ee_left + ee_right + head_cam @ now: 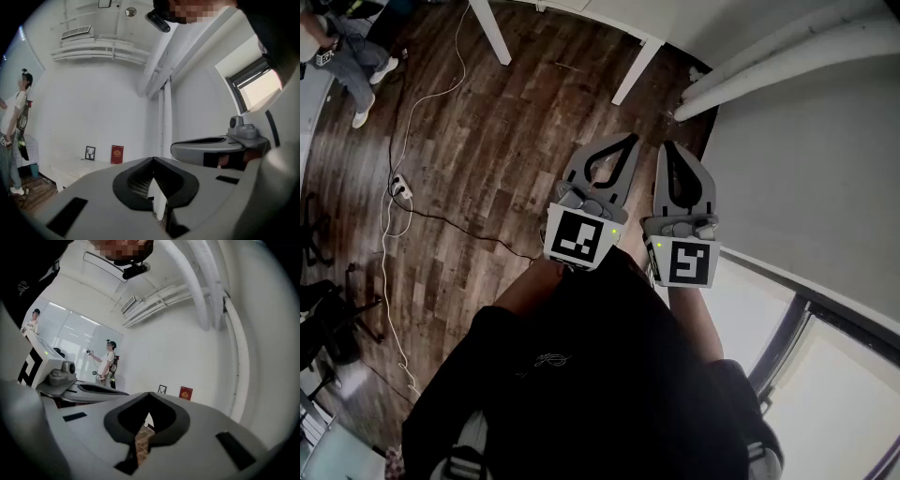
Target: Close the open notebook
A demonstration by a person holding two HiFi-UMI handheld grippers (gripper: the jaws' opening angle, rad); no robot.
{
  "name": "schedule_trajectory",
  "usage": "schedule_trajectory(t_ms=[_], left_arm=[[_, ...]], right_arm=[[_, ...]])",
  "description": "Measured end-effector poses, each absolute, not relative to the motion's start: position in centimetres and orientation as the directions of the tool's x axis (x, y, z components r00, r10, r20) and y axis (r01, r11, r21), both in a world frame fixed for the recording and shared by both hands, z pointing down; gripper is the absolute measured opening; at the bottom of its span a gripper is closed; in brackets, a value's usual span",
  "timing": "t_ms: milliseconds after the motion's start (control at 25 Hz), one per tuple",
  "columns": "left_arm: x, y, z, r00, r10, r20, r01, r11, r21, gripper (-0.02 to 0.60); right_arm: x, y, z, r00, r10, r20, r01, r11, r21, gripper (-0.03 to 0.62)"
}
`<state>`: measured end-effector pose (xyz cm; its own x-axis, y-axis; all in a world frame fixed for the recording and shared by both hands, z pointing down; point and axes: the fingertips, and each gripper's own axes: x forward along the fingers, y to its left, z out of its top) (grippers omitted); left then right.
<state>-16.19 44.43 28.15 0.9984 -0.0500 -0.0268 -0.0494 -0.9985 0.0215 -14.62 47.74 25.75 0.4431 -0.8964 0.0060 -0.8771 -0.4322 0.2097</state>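
Closest to us, both tools were held level in front of the body, side by side and just apart. The left tool (624, 144) had its jaws pressed together, tips meeting, with nothing between them; its own view showed only a narrow slit behind the tips. The right tool (673, 152) was pressed together in the same way and was empty too.

Below them lay only the wooden floor (487, 141), with a thin white cable (422, 103) running to a power strip (401, 190). The open notebook was in none of the three views, so we could not say where it lay or how its long axis ran.

Farther ahead, the legs (495, 37) of a white bench stood at the upper edge of the head view. In the left gripper view the top of this bench (70, 171) appeared low and to the left of the jaws, against the far wall. On it stood a small framed picture (90, 153) and a red card (116, 154), but we saw no notebook there.

We judged that the task was not yet under way. The notebook first had to be found, perhaps on that bench ahead. Both tools pointed that way and neither was clearly nearer, so which one should reach stayed open. For closing a cover, tools pressed together could serve as a pusher.
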Motion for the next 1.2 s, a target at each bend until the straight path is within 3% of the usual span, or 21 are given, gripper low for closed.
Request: schedule_trajectory(t_ms=[360,840,1200], left_arm=[[-21.3,39.4,28.7,0.985,-0.170,0.018,-0.171,-0.982,0.084,0.003],[-27.8,31.5,29.1,0.947,-0.319,0.044,-0.320,-0.947,0.031,0.003],[-24.0,28.3,33.1,0.923,-0.362,0.128,-0.369,-0.929,0.036,0.003]], right_arm=[[-19.2,43.2,26.6,0.380,-0.924,0.041,-0.914,-0.369,0.167,0.021],[-24.8,34.7,26.7,0.232,-0.972,-0.038,-0.964,-0.235,0.123,0.021],[-19.8,31.6,31.8,0.193,-0.980,0.047,-0.979,-0.189,0.076,0.021]])
